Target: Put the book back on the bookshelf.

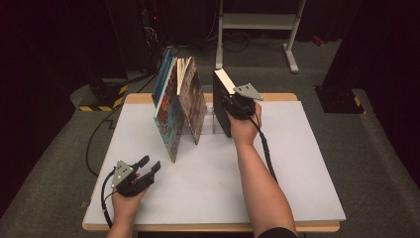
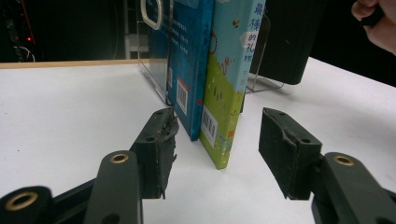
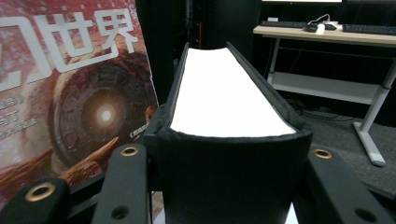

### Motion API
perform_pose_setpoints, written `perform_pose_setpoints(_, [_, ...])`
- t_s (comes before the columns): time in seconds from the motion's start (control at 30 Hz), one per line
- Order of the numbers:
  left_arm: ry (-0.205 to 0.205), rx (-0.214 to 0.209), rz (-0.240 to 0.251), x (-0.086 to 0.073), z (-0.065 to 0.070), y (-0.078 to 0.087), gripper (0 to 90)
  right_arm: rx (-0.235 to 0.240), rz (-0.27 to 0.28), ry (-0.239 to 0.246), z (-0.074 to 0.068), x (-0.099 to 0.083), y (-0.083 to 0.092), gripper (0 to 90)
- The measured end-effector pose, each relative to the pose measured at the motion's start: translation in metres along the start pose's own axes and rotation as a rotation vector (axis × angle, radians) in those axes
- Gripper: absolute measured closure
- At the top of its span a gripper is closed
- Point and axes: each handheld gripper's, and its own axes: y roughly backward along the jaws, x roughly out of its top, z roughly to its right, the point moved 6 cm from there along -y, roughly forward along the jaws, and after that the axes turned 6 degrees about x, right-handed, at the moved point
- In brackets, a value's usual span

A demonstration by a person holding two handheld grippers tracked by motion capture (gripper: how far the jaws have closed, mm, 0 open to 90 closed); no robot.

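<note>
dark room with grey carpet lies around a white table (image 1: 297, 163), and a pale desk frame (image 1: 257, 22) stands behind it at 12 o'clock.

near the middle of the table, a little toward 11 o'clock, two books stand upright and lean on each other at the top: a blue book (image 1: 166, 106) on the left and a red book (image 1: 192, 101) on the right. in the left gripper view their lower edges rest on the table, and a clear stand (image 2: 156, 70) is behind them. a thick black book (image 1: 221, 101) stands upright just at 3 o'clock of the red one, with its white page block facing up.

the right gripper (image 1: 233, 101) is clamped on the black book. in the right gripper view the spine sits between the two jaws, touching both, and the white pages run away from the camera. the right hand (image 1: 245, 126) is behind the gripper, the forearm is stretched long from the 6 o'clock edge up to the centre, and the wrist is nearly straight.

the left gripper (image 1: 148, 166) is at 7 o'clock of the table, near the front edge, well apart from the books. its jaws stand wide apart with nothing between them, and they point toward 1 o'clock, at the blue book. the left hand (image 1: 124, 198) holds it low, close over the table, with the wrist bent slightly to the right. a cable (image 1: 104, 196) loops down from it at the left.
</note>
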Motion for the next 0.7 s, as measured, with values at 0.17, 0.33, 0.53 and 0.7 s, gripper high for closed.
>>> perform_pose_setpoints(0.17, [-0.004,-0.001,-0.005,-0.001,0.000,0.000,45.8,-0.008,-0.005,-0.008,0.002,0.000,-0.007,53.6])
perform_pose_setpoints(0.33, [-0.003,-0.003,-0.003,0.000,0.000,0.000,45.7,-0.015,-0.006,-0.008,0.003,0.002,-0.014,53.6])
perform_pose_setpoints(0.53, [-0.015,-0.003,-0.007,-0.001,0.000,-0.001,45.8,-0.025,-0.005,-0.007,0.004,-0.001,-0.020,53.6])
perform_pose_setpoints(0.7, [-0.008,-0.002,0.000,0.000,0.000,-0.001,45.8,-0.029,-0.010,-0.001,0.003,-0.005,-0.021,53.3])
